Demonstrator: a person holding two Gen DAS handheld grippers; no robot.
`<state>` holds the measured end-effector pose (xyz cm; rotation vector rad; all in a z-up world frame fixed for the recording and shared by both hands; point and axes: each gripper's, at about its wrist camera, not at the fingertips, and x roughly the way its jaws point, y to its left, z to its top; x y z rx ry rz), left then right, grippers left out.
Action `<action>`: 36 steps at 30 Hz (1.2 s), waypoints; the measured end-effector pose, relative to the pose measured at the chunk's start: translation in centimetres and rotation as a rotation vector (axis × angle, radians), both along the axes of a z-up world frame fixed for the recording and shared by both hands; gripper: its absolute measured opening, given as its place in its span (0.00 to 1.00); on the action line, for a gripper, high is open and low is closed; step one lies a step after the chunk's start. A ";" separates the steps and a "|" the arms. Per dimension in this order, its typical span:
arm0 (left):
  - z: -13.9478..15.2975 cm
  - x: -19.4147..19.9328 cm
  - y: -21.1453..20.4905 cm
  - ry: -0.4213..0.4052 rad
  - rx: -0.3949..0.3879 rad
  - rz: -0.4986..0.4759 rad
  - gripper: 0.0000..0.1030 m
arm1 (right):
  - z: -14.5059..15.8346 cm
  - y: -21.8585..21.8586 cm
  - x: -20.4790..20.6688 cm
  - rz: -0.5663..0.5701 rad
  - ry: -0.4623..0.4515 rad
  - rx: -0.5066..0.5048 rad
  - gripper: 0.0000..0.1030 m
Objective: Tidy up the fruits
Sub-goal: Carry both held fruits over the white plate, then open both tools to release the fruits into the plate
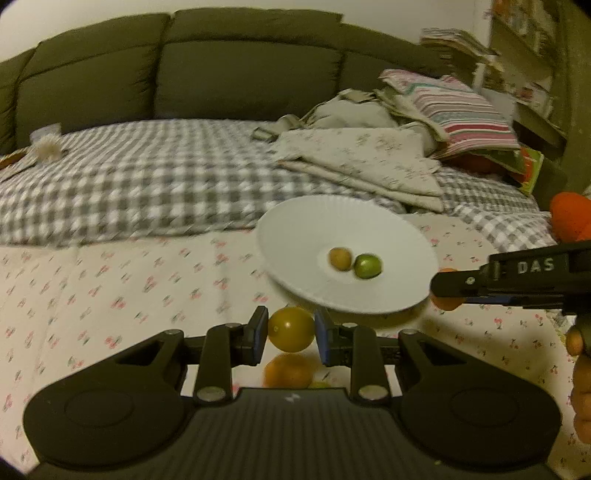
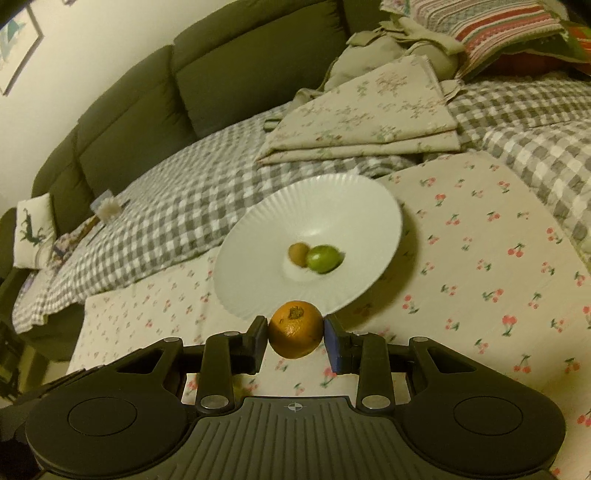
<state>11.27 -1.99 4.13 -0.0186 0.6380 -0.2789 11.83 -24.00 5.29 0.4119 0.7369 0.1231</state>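
Yellow fruit (image 1: 290, 329) between left tool (image 1: 290, 334) pads

A home living room: green sofa (image 1: 177, 66), checked blanket (image 1: 147, 177) (folded linens (image 1: 362, 162) alongside).

Dark green sofa (image 1: 184, 70) running along pale wall (image 2: 85, 33), framed picture (image 2: 18, 44) hanging at 10 o'clock. Grey checked blanket (image 1: 147, 177) covering seat; folded floral linens (image 1: 362, 162) and striped pillow (image 1: 465, 114) lying at 2 o'clock.

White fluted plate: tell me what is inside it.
The white fluted plate holds a small brown fruit touching a green lime. Nothing else shows; beneath them is hidden.
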 end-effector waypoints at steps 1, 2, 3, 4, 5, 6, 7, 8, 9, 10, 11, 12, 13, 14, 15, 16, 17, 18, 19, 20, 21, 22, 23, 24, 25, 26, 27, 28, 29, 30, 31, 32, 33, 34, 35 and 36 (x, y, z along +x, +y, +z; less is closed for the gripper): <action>0.1 0.2 -0.3 -0.010 0.001 -0.011 0.25 | 0.0 -0.3 0.2 -0.010 -0.003 -0.002 0.31; 0.2 0.5 -0.6 -0.021 0.003 -0.021 0.25 | 0.0 -0.5 0.3 -0.018 -0.006 -0.008 0.31; 0.2 0.8 -1.0 -0.030 0.005 -0.033 0.25 | -0.1 -0.6 0.5 -0.026 -0.010 -0.019 0.31; 0.3 1.1 -1.2 -0.039 0.006 -0.044 0.25 | -0.1 -0.6 0.6 -0.030 -0.014 -0.035 0.31; 0.3 1.5 -1.5 -0.046 0.006 -0.053 0.25 | -0.2 -0.6 0.7 -0.032 -0.018 -0.047 0.31; 0.3 1.9 -1.8 -0.050 0.007 -0.061 0.25 | -0.2 -0.6 0.9 -0.031 -0.023 -0.056 0.31; 0.2 2.2 -2.1 -0.055 0.008 -0.070 0.25 | -0.2 -0.5 0.9 -0.028 -0.029 -0.066 0.31; 0.2 2.6 -2.3 -0.057 0.008 -0.079 0.25 | -0.2 -0.3 1.1 -0.024 -0.036 -0.078 0.31; 0.1 2.8 -2.5 -0.059 0.011 -0.086 0.25 | -0.2 -0.1 1.2 -0.018 -0.044 -0.092 0.31; 0.0 3.1 -2.7 -0.060 0.016 -0.093 0.25 | -0.2 0.1 1.4 -0.011 -0.051 -0.107 0.31; -0.1 3.5 -2.9 -0.058 0.020 -0.100 0.25 | -0.2 0.3 1.5 -0.005 -0.057 -0.118 0.31; -0.3 3.7 -3.0 -0.055 0.021 -0.104 0.25 | -0.3 0.4 1.7 0.000 -0.062 -0.126 0.31; -0.4 4.0 -3.1 -0.054 0.019 -0.106 0.25 | -0.4 0.6 1.9 0.005 -0.065 -0.132 0.31; -0.6 4.2 -3.1 -0.051 0.017 -0.109 0.25 | -0.5 0.7 2.1 0.009 -0.065 -0.137 0.31; -0.8 4.4 -3.2 -0.049 0.017 -0.114 0.25 | -0.6 0.8 2.4 0.013 -0.064 -0.144 0.31; -1.0 4.5 -3.2 -0.049 0.019 -0.118 0.25 | -0.7 0.9 2.6 0.015 -0.065 -0.151 0.31; -1.1 4.7 -3.3 -0.049 0.024 -0.123 0.25 | -0.8 1.0 2.8 0.018 -0.066 -0.160 0.31; -1.3 4.8 -3.4 -0.049 0.029 -0.125 0.25 | -1.0 1.1 3.0 0.021 -0.066 -0.171 0.31; -1.5 5.0 -3.5 -0.049 0.033 -0.128 0.25 | -1.2 1.3 3.2 0.022 -0.066 -0.185 0.31; -1.6 5.2 -3.5 -0.048 0.034 -0.130 0.25 | -1.3 1.3 3.3 0.024 -0.068 -0.193 0.31; -1.7 5.3 -3.6 -0.047 0.033 -0.130 0.25 | -1.4 1.4 3.4 0.026 -0.070 -0.201 0.31; -1.8 5.5 -3.6 -0.046 0.032 -0.132 0.25 | -1.5 1.5 3.5 0.029 -0.071 -0.206 0.31; -2.0 5.7 -3.6 -0.045 0.033 -0.132 0.25 | -1.6 1.6 3.6 0.032 -0.072 -0.211 0.31; -2.1 5.8 -3.6 -0.044 0.035 -0.133 0.25 | -1.7 1.7 3.7 0.036 -0.074 -0.215 0.31; -2.2 5.9 -3.6 -0.043 0.037 -0.133 0.25 | -1.8 1.8 3.8 0.038 -0.073 -0.219 0.31; -2.3 6.1 -3.6 -0.041 0.037 -0.131 0.25 | -1.8 1.8 3.9 0.041 -0.072 -0.222 0.31; -2.4 6.2 -3.6 -0.039 0.035 -0.130 0.25 | -2.0 1.9 3.9 0.044 -0.072 -0.226 0.31; -2.4 6.2 -3.6 -0.036 0.034 -0.129 0.25 | -2.0 1.9 4.0 0.047 -0.072 -0.230 0.31; -2.6 6.3 -3.6 -0.033 0.034 -0.130 0.25 | -2.1 2.0 4.0 0.049 -0.072 -0.233 0.31; -2.6 6.4 -3.6 -0.032 0.035 -0.131 0.25 | -2.2 2.0 4.1 0.052 -0.070 -0.235 0.31; -2.7 6.4 -3.6 -0.034 0.036 -0.131 0.26 | -2.3 2.1 4.1 0.055 -0.068 -0.236 0.32; -2.7 6.4 -3.7 -0.036 0.038 -0.131 0.26 | -2.4 2.1 4.1 0.056 -0.071 -0.238 0.32; -2.7 6.5 -3.7 -0.037 0.040 -0.131 0.26 | -2.4 2.2 4.1 0.056 -0.072 -0.239 0.33; -2.7 6.5 -3.7 -0.037 0.039 -0.129 0.27 | -2.4 2.1 4.1 0.054 -0.072 -0.237 0.33; -2.7 6.5 -3.6 -0.034 0.038 -0.128 0.27 | -2.4 2.1 4.1 0.052 -0.070 -0.234 0.33; -2.6 6.5 -3.5 -0.033 0.037 -0.127 0.28 | -2.4 2.0 4.1 0.051 -0.068 -0.230 0.33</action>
